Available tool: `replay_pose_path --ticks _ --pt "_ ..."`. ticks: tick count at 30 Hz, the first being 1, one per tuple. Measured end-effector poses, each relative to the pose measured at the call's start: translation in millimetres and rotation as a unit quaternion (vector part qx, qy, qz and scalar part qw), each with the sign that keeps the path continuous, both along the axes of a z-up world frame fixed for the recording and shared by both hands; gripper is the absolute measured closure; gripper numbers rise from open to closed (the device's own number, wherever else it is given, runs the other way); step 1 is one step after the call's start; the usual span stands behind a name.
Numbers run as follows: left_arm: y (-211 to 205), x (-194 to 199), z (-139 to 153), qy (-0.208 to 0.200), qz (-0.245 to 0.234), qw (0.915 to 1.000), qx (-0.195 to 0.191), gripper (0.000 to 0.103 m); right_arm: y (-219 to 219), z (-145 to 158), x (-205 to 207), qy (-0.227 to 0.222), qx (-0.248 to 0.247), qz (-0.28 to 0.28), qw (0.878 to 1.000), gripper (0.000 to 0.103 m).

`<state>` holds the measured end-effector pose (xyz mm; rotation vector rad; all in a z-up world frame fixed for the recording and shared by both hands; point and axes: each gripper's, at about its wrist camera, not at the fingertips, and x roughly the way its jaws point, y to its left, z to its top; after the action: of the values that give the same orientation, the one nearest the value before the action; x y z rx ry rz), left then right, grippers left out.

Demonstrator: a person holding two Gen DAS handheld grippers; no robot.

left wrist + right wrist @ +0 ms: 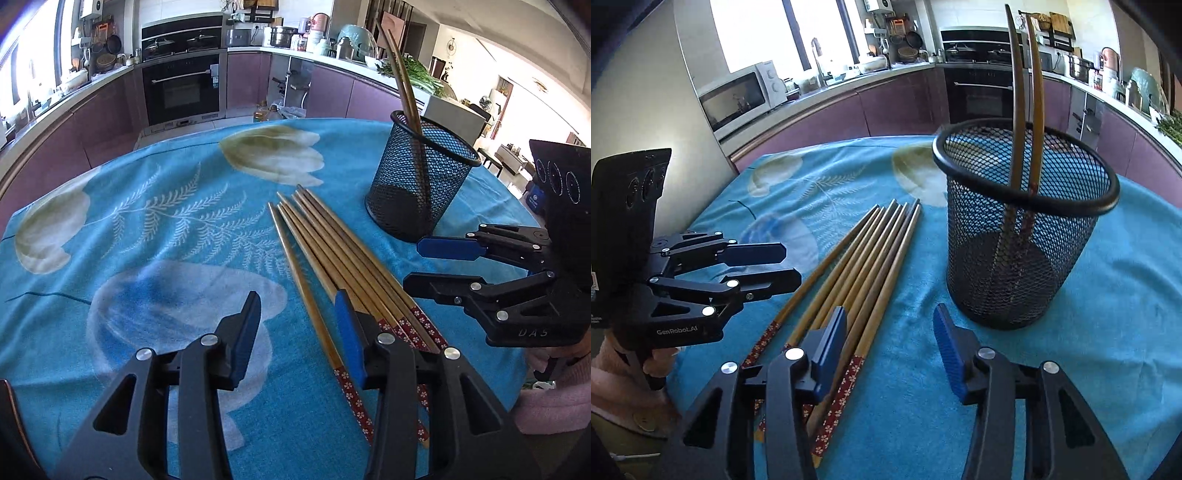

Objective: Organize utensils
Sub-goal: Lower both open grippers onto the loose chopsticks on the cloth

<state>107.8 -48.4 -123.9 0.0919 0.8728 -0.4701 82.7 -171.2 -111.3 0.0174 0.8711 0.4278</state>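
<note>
Chopsticks: a loose bundle [332, 258] lies flat on the blue cloth of the tabletop [147, 221], thin tips toward the far side, red flowered ends toward the person. Seen from the right wrist, the same bundle [864, 266] fans out slightly at the near ends.

Cup: a black mesh cup [421, 184] stands upright just right of the bundle's tips, apart from it; two chopsticks [1023, 110] already lean inside.

Key relation: the bundle's long axis runs almost along the line each gripper points, not across it. It lies between the two grippers, and the red ends are the nearest part to both.

Left gripper [299, 332]: fingers partly open and empty. One stray chopstick [306, 295] passes through the gap untouched; the rest of the bundle sits behind the right finger [347, 332].

Right gripper [894, 343]: fingers partly open and empty. Its left finger [831, 339] overlaps the bundle's right edge; the gap looks mostly onto bare cloth, with the cup just ahead to the right.

Pose: both grippers tilt steeply down toward the tabletop, side by side, each visible in the other's view.

Judgement: the left gripper seems better placed for a pick, already straddling the stray chopstick near its red end.
</note>
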Motion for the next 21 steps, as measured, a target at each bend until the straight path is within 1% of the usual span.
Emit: replay_pose_path --ticks 6,9,13,17,21 --pt "-4.7 4.8 -6.2 0.010 0.000 0.9999 0.009 0.069 3.6 -5.5 5.8 0.005 -0.008 -0.006 1.000 0.067" --pt "-6.8 7.0 -8.4 0.013 0.000 0.9998 0.014 0.070 3.7 -7.8 7.9 0.007 -0.011 -0.008 1.000 0.070" --pt "-9.6 9.6 -11.1 0.016 0.000 0.9996 0.022 0.071 4.8 -9.0 9.8 0.007 -0.015 -0.008 1.000 0.071" --pt "-11.2 13.1 -12.2 0.019 0.000 0.9995 0.025 0.075 8.5 -10.3 14.3 0.008 -0.021 -0.012 1.000 0.074" --pt "-13.7 18.8 -13.1 0.020 0.001 0.9994 0.030 0.077 15.5 -11.6 18.8 0.004 -0.040 -0.014 0.999 0.076"
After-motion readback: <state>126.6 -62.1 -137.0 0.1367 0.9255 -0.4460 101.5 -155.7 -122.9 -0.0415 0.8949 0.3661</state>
